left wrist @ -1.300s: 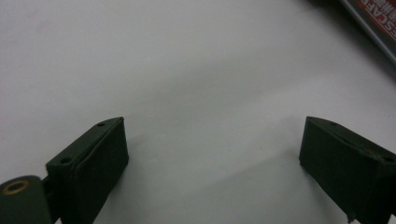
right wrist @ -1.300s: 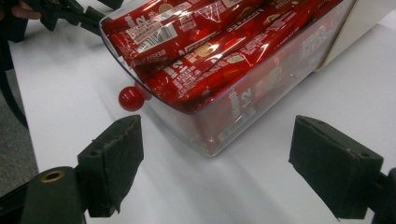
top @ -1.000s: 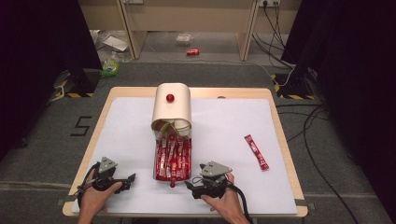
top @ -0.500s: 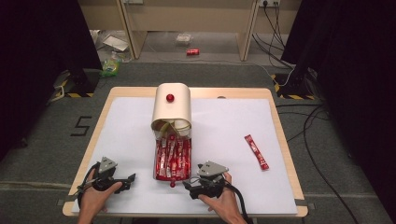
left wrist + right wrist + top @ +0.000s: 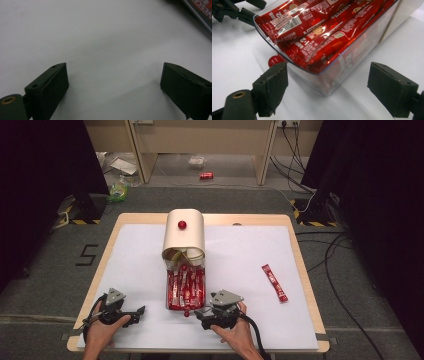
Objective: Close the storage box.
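So the thing in play here is the clear plastic drawer (image 5: 329,75) pulled out of that beige dispenser box (image 5: 183,236) in the middle of the tabletop (image 5: 250,255). It's stuffed with red Nescafe stick sachets (image 5: 317,27) and has a little red knob (image 5: 274,60) on its front end, the end nearest the person.

The right claw (image 5: 209,312) sits just beside the drawer's near right corner, jaws spread wide and holding nothing; in the right gripper view the corner sits between them, not yet touched. The left claw (image 5: 134,311) rests on the white tabletop off to the drawer's left, also released and empty.

Handling-wise, my guess: the drawer is rigid, thin-walled plastic, smooth and probably slick, so squeezing the bare corner could slip or flex the wall. Loaded with sachets it shouldn't be heavy, just a bit front-loaded. The knob looks like the sane place to grab if you want to slide it, or pinch one side wall from above. The sachets themselves are soft, crinkly and light, and should be easy to pinch by an end, but they'll slide over each other. One loose sachet (image 5: 274,283) lies well apart on the right.
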### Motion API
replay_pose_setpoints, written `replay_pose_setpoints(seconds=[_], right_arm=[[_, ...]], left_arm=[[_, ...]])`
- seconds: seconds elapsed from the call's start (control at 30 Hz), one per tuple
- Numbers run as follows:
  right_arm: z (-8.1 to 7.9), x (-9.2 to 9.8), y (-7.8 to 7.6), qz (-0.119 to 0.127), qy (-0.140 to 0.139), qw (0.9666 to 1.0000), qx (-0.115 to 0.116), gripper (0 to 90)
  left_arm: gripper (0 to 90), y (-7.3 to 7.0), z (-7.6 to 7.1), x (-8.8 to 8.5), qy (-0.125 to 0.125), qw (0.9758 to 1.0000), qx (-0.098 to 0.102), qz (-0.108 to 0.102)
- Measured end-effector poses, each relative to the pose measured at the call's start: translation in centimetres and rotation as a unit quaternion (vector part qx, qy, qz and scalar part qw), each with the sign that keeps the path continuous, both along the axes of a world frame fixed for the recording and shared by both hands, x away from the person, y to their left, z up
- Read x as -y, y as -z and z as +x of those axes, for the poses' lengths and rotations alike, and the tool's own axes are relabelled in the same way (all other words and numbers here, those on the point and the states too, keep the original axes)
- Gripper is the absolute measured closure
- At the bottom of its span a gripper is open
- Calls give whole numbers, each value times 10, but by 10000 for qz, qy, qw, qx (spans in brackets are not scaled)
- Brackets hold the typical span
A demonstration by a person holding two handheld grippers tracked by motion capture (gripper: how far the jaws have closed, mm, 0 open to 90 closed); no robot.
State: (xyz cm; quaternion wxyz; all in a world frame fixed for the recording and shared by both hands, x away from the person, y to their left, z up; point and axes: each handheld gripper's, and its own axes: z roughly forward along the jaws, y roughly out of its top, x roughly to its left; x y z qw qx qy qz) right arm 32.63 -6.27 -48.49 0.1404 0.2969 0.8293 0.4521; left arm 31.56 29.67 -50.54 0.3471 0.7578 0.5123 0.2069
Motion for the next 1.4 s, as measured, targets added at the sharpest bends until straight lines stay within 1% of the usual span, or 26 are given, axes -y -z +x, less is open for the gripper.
replay_pose_setpoints(seconds=[0.03, 0.2, 0.3, 0.4, 0.43, 0.5, 0.57, 0.87, 1.2, 1.4], right_arm=[[0, -2, -1, 34, -23, 10000, 5, 170], [1, -6, -2, 42, -56, 10000, 35, 168], [3, -8, -2, 63, -2, 10000, 77, 168], [4, -7, -2, 111, 24, 9999, 69, 165], [5, -8, -3, 134, 45, 9998, 119, 165], [6, -7, -4, 138, 50, 9998, 139, 165], [7, -7, -4, 194, 72, 9997, 120, 165], [12, -8, -5, 188, 114, 9996, 183, 166], [21, -6, -8, 276, 239, 9989, 297, 184], [25, -6, -7, 333, 311, 9985, 319, 195]], left_arm=[[72, 0, 0, 0, 0, 10000, -1, 0], [72, 0, 0, 0, 1, 10000, -1, 2], [72, 0, 0, 0, 0, 10000, 1, -1], [72, 0, 0, 0, -1, 10000, 0, -2], [72, 0, 0, 0, 0, 10000, -1, -3], [72, 0, 0, 0, 1, 10000, 1, -1], [72, 0, 0, 0, -1, 10000, 0, -1], [72, 0, 0, 0, 0, 10000, 1, -2], [72, 0, 0, 0, -1, 10000, 0, -2], [72, 0, 0, 0, 1, 10000, 0, 1]])
